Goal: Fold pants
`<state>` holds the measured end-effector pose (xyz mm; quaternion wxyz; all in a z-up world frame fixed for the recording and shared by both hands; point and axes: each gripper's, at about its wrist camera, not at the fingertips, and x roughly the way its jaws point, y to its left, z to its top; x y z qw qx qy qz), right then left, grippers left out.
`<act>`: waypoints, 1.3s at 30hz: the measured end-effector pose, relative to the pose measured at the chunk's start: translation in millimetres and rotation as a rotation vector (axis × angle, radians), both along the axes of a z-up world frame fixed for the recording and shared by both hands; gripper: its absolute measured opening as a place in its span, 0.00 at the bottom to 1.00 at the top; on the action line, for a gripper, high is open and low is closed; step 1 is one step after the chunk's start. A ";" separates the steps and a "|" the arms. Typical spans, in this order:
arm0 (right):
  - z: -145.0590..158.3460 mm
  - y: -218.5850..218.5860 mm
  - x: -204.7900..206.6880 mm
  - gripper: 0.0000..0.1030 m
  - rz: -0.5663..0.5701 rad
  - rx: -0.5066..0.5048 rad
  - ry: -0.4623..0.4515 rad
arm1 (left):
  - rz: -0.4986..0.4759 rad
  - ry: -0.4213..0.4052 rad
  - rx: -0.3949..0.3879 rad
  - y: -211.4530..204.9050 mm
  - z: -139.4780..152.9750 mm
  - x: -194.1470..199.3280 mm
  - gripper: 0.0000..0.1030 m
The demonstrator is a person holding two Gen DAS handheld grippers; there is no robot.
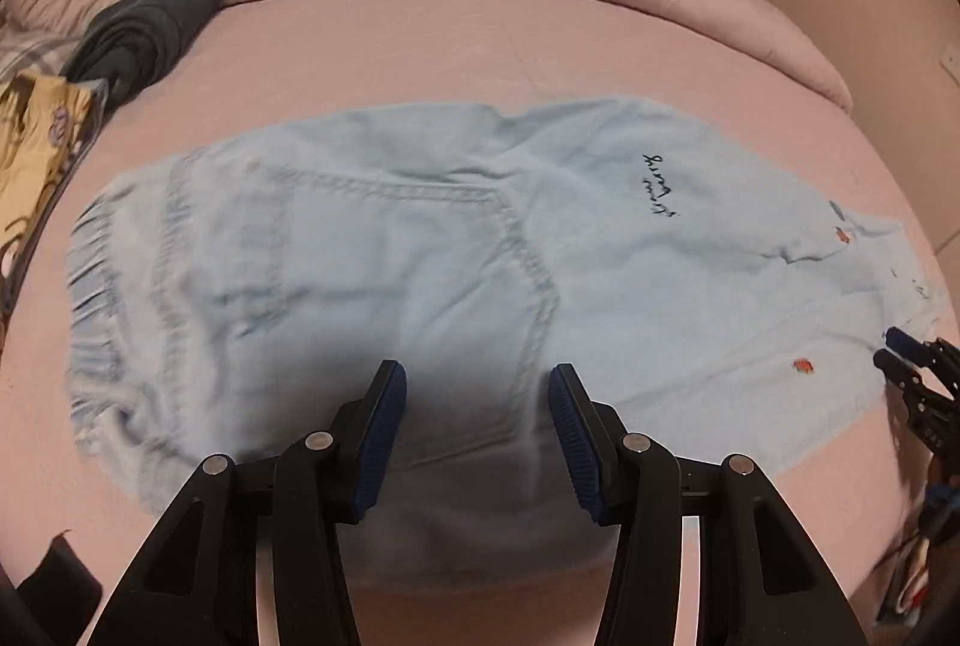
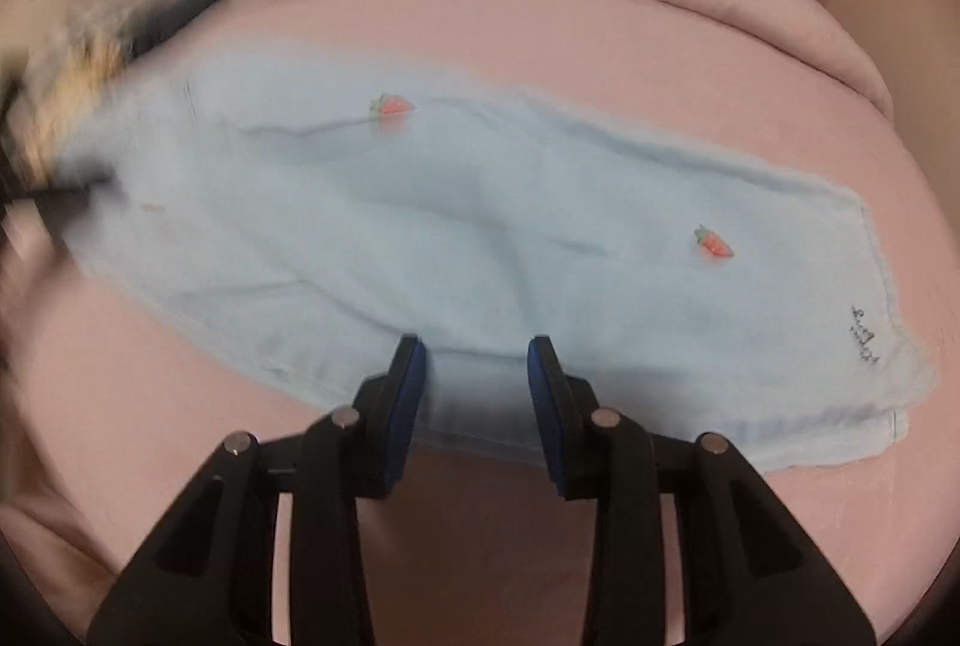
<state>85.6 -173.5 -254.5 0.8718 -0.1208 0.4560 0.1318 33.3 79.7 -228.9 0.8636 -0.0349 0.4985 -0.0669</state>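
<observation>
Pants [image 1: 420,256], pale blue, spread flat on pink bed [image 1: 540,34] — ahead of and beneath both grippers. Left gripper [image 1: 477,376] jaws parted, nothing between; right gripper [image 2: 477,346] likewise — empty.

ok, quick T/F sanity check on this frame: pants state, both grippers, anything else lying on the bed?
1. The light blue pants lie spread on the pink bed sheet. True.
2. The left gripper is clamped on the waistband. False: its jaws stand apart, nothing between the pads.
3. The right gripper hangs open over the near edge of the pant leg. True.
4. The pants are plain, with no decoration. False: small strawberry motifs and dark script show.
5. A dark folded garment lies on top of the pants. False: it lies apart, near the pillows.
</observation>
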 end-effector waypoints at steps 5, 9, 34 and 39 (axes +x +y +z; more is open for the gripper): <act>19.1 -23.8 3.7 0.35 -0.014 0.064 0.091 | -0.005 0.001 -0.003 20.4 11.9 -9.4 0.50; 52.0 -34.9 27.6 0.38 -0.094 0.133 0.040 | 0.001 -0.054 -0.020 31.5 26.8 -8.4 0.50; 42.7 105.6 165.8 0.43 0.108 0.520 0.343 | 0.074 -0.038 -0.119 67.4 12.2 18.9 0.53; 19.2 147.6 205.9 0.43 0.118 0.603 0.512 | 0.042 -0.019 -0.112 66.3 -1.9 -16.0 0.53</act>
